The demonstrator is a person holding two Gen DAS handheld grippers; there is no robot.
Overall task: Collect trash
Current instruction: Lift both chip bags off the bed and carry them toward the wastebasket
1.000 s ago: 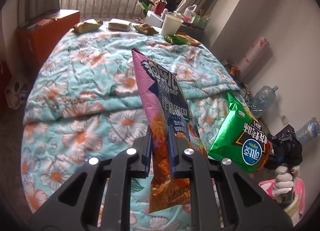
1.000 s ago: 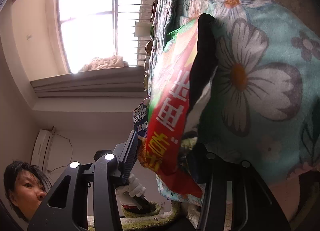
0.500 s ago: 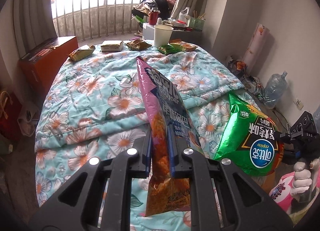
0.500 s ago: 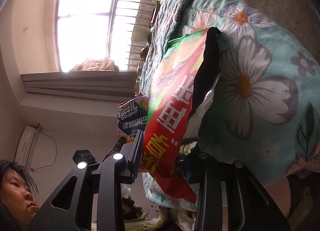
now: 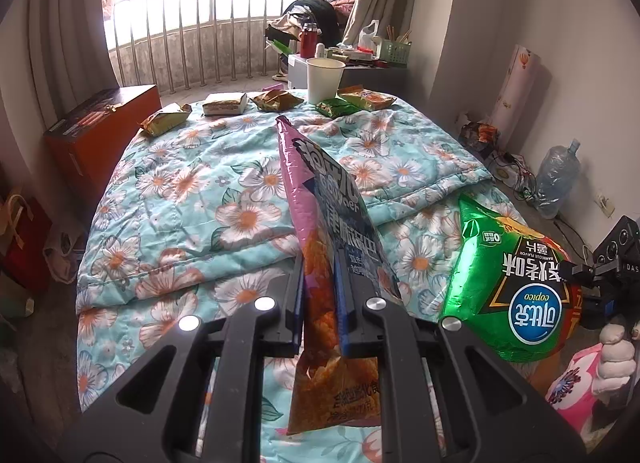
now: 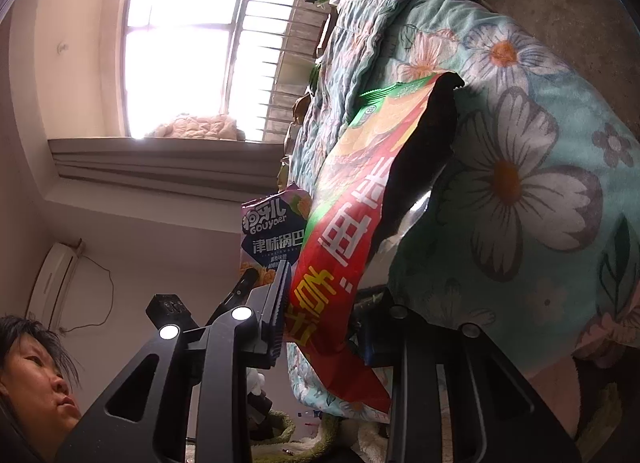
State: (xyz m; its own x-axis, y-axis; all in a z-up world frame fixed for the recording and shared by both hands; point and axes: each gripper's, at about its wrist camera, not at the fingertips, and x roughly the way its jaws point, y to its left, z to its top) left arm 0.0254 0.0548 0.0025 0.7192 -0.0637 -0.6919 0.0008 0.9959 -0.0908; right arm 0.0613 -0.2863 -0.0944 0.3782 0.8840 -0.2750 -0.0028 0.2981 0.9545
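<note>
Foil bags: both grippers are carrying one now.
Left gripper (image 5: 318,299): pinching the crinkly purple-and-navy snack bag (image 5: 328,231) nearly shut, holding it over the flowery teal quilt (image 5: 192,191).
Right gripper (image 6: 328,315): jaws have just been closing, now squeezing the shiny green-and-red chip bag (image 6: 360,215) at the quilt's edge.
Meaning: second pickup is looking secured.
Left view only: more wrappers (image 5: 276,99) and a white paper cup (image 5: 324,79) are sitting at the far end.

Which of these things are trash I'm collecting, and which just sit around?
Trash:
- purple-and-blue foil snack bag, in left gripper
- green foil chip bag, in right gripper
- crumpled wrappers

Lying about:
- floral quilt
- orange box
- clear water jug
</note>
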